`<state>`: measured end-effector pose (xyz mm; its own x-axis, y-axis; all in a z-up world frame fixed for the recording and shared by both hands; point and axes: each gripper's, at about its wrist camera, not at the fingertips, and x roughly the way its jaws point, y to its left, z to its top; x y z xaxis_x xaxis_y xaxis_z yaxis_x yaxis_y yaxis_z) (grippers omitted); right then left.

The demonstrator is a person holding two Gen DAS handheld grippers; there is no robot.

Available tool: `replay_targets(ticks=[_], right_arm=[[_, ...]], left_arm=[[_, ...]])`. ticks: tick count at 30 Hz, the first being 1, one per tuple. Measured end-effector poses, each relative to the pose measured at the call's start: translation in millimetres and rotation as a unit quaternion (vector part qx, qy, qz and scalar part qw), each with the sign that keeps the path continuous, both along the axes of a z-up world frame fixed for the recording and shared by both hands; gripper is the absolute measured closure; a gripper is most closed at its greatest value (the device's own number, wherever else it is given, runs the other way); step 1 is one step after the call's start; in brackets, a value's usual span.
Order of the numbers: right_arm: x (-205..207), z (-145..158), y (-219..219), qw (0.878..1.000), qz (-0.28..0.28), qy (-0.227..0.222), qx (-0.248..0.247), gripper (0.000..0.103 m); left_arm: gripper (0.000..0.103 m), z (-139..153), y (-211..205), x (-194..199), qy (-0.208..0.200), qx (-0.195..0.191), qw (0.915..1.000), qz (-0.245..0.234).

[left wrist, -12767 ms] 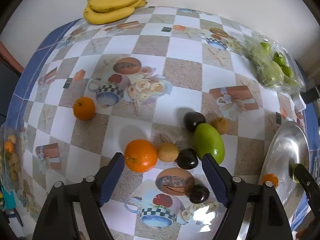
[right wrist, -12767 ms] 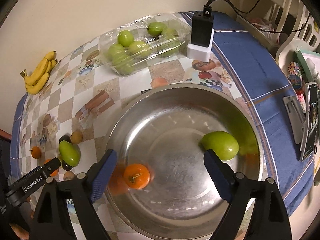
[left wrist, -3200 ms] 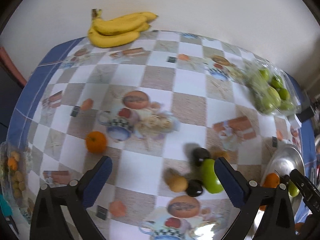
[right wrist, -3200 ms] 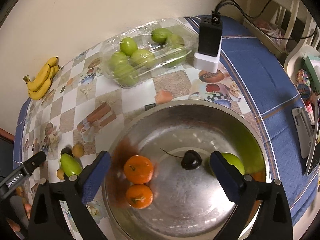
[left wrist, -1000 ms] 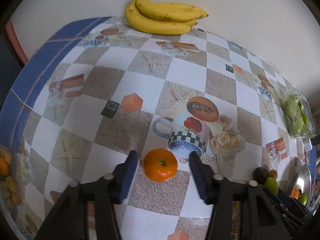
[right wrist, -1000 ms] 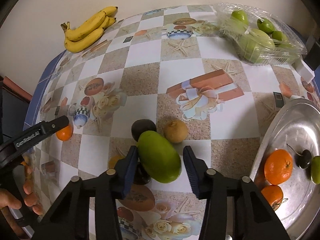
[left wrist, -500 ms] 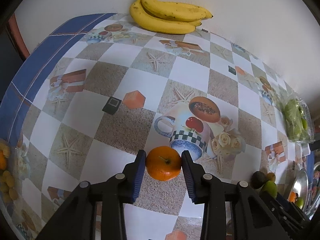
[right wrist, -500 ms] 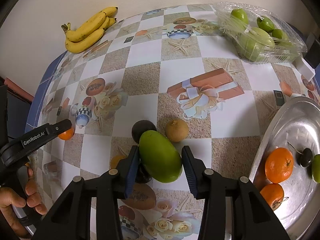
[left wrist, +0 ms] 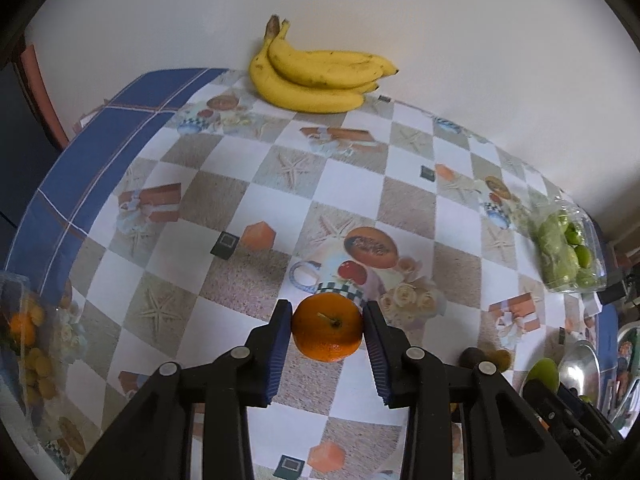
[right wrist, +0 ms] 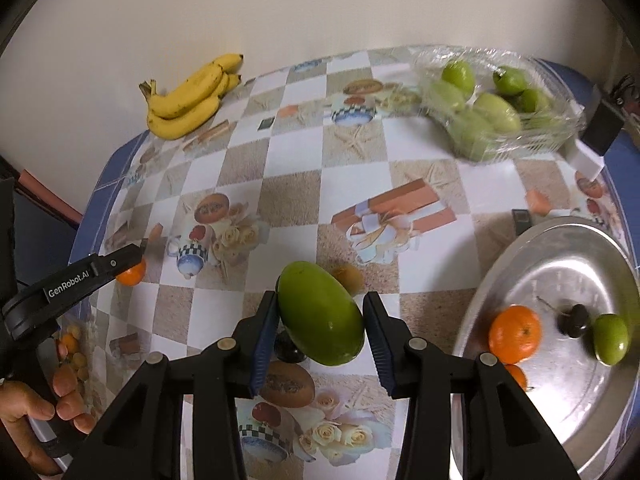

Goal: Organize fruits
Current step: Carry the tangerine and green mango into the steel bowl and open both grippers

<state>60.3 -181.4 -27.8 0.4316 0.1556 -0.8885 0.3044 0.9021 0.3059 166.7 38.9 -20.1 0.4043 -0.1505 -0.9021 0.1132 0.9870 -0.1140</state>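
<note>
My left gripper (left wrist: 326, 330) is shut on an orange (left wrist: 327, 328) over the checked tablecloth. It shows in the right wrist view at the far left, where the orange (right wrist: 131, 273) peeks out behind one finger. My right gripper (right wrist: 320, 320) is shut on a large green mango (right wrist: 320, 318), held above the cloth. A steel bowl (right wrist: 568, 248) at the right holds two oranges (right wrist: 515, 334), a dark cherry (right wrist: 574, 320) and a green fruit (right wrist: 610, 338). A brown kiwi (right wrist: 349, 275) and a dark fruit (right wrist: 289, 350) lie by the mango.
A banana bunch (left wrist: 316, 76) lies against the back wall. A clear pack of green fruit (right wrist: 492, 108) sits at the back right, with a black and white charger (right wrist: 592, 136) beside it. A bag of small fruit (left wrist: 28, 344) is at the left table edge.
My left gripper has closed onto the orange and raised it slightly. My right gripper has tightened on the mango and lifted it off the cloth.
</note>
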Motion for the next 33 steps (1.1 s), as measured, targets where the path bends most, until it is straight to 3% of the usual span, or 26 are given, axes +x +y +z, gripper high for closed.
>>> replay_targets(ticks=[12,20,26,33], right_arm=[[-19.2,5.7,-16.5,1.0,-0.016,0.012,0.0,0.058],[-38.9,6.4,-49.5,0.998,-0.052,0.023,-0.006,0.058],[-62.3,7.9,-88.2,0.994,-0.102,0.036,-0.021,0.058],[-94.5,12.4,-128.3,0.986,-0.154,0.045,-0.031,0.058]], left_arm=[[0.064,16.0,-28.0,-24.9,-0.013,-0.002,0.9994,-0.031],[0.064,30.9,-63.5,-49.3,-0.022,-0.004,0.9973,-0.071],[0.064,36.5,-105.7,-73.3,-0.029,0.007,0.9921,-0.122],[0.064,39.8,-167.0,-110.7,-0.03,0.013,0.9782,-0.205]])
